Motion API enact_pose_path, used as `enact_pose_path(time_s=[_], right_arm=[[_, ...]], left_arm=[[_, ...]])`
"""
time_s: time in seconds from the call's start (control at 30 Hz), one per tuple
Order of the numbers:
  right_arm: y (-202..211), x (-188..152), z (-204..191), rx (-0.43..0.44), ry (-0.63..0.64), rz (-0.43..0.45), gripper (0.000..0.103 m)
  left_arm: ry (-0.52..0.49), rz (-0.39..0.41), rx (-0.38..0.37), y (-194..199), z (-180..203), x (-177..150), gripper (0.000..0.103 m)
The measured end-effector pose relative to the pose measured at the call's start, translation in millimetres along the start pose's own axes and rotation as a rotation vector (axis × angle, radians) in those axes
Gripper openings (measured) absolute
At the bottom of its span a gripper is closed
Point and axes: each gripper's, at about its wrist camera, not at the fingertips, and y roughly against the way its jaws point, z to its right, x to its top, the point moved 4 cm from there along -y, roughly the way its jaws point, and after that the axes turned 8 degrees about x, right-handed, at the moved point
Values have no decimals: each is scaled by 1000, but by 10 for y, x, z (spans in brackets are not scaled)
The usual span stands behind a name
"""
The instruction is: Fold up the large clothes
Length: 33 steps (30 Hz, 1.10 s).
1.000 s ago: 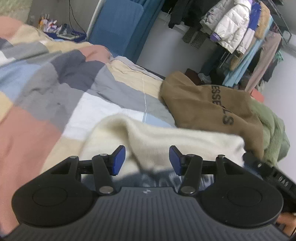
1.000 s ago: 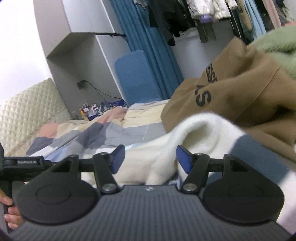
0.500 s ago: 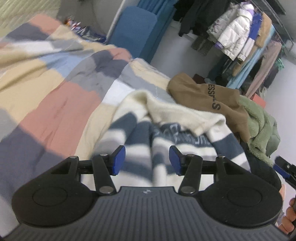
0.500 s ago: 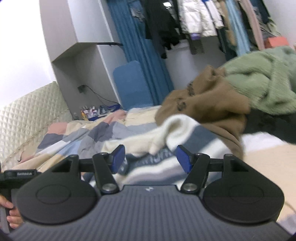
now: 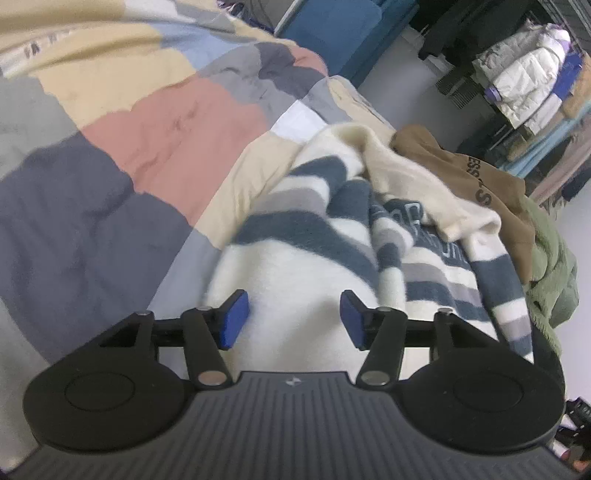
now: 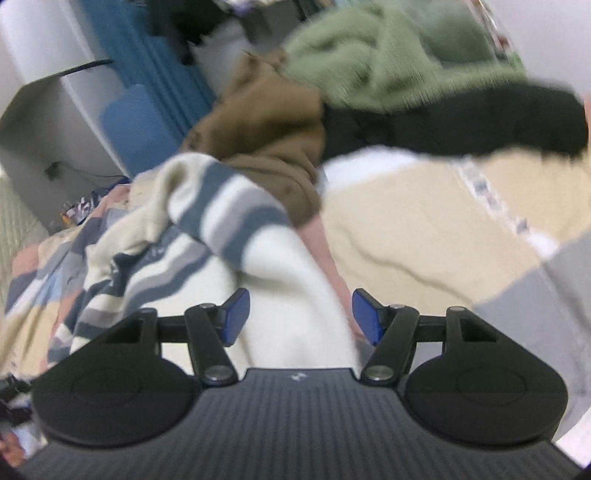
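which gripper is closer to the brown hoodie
Right, as far as the views tell. The brown hoodie lies a short way ahead of the open right gripper; from the open left gripper it sits past the striped sweater, far right.

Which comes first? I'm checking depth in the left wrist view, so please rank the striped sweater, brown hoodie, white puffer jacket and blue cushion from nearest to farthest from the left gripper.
From the left gripper:
1. Striped sweater, directly ahead, running under the open fingers.
2. Brown hoodie, ahead to the right, behind the sweater.
3. White puffer jacket, hanging far right, and blue cushion, beyond the bed's far edge: too close to call.
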Motion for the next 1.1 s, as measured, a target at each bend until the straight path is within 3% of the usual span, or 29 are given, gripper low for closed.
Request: enact_pose_path(time_s=[0.2,0.47,0.53,0.67,0.73,0.87,1.0,1.1], right_arm=[[-292,2,216,-32,-42,-61,65],[-597,-129,234,18,-60,-163,63],[-654,-163,190,10,-34,-184,55],[-718,-219,76,-11,34,-200,30],[-664,-173,-8,-31,82,-172,10],[-425,2,-142,24,93,-96,9],[-154,335,-221,-22,181,19,9],[35,713,-149,-57,208,84,9]], left_arm=[[72,-37,-33,-248,-29,-20,64],[80,-36,-20,-376,15,-22,62],[58,-27,-3,-382,39,-33,54],[48,-21,19,-370,21,-39,24],[65,-13,15,-321,-22,-7,18],[123,54,11,-123,-133,149,15],[146,172,25,145,-198,475,14],[121,243,82,254,-187,767,14]])
